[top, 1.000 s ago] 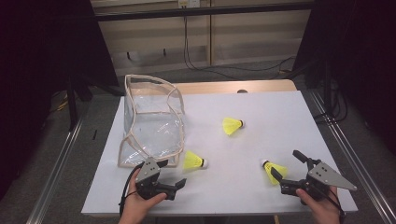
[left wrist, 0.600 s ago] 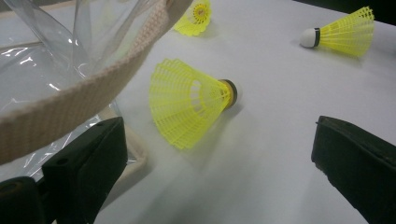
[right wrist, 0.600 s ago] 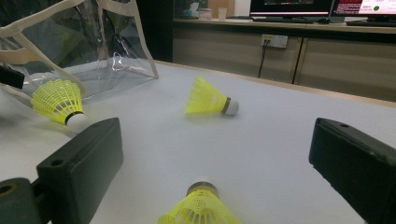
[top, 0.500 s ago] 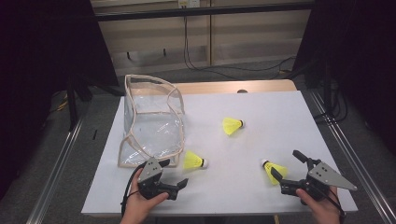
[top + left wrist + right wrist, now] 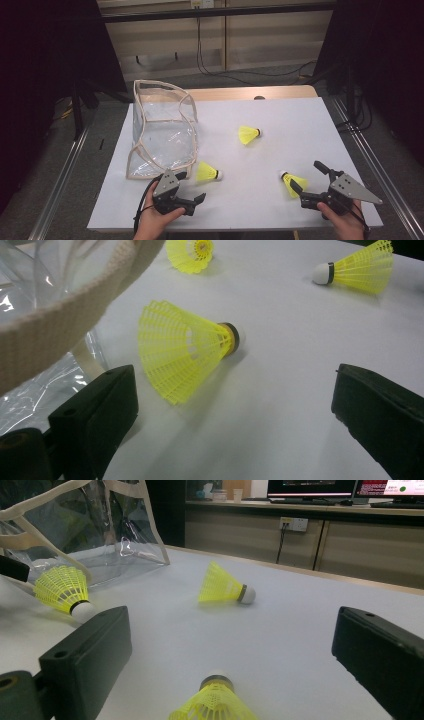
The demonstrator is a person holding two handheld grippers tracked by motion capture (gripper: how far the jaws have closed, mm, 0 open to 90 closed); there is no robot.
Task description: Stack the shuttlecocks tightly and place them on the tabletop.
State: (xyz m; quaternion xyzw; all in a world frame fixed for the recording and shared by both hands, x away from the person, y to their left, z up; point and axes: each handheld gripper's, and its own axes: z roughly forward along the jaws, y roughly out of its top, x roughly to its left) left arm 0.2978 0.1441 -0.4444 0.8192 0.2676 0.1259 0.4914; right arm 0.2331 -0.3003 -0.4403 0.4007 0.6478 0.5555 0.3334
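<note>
White sheeting covers the bench (image 5: 300, 125), with dark racks and a pale cabinet wall beyond its far edge. A clear bag (image 5: 162, 132) with cream trim stands at the far left, slumped, its opening turned up and toward the near side. Three yellow shuttlecocks lie on the sheet: the middle shuttlecock (image 5: 248, 135) well out from both hands, the left shuttlecock (image 5: 207, 172) just beside the bag's near corner, and the right shuttlecock (image 5: 294, 183) at the near right.

The left claw (image 5: 200, 199) rests low on the bench, its jaws spread wide. In the left gripper view the left shuttlecock (image 5: 185, 347) lies on its side just ahead of the gap, skirt toward the bag, cork pointing right. The right claw (image 5: 306, 179) also stands apart, and the right shuttlecock lies between its jaws, cork end away from the hand, as the right gripper view (image 5: 215, 702) shows.

Judging by the layout, the step in hand is picking up the nearest shuttlecocks to drop into the bag. To do it well, close on the firm cork or the neck just behind it, not the mesh skirt, which would likely buckle and spring loose. Slide forward until the cork sits square between the pads, squeeze gently, lift straight, and keep clear of the bag's limp wall.
</note>
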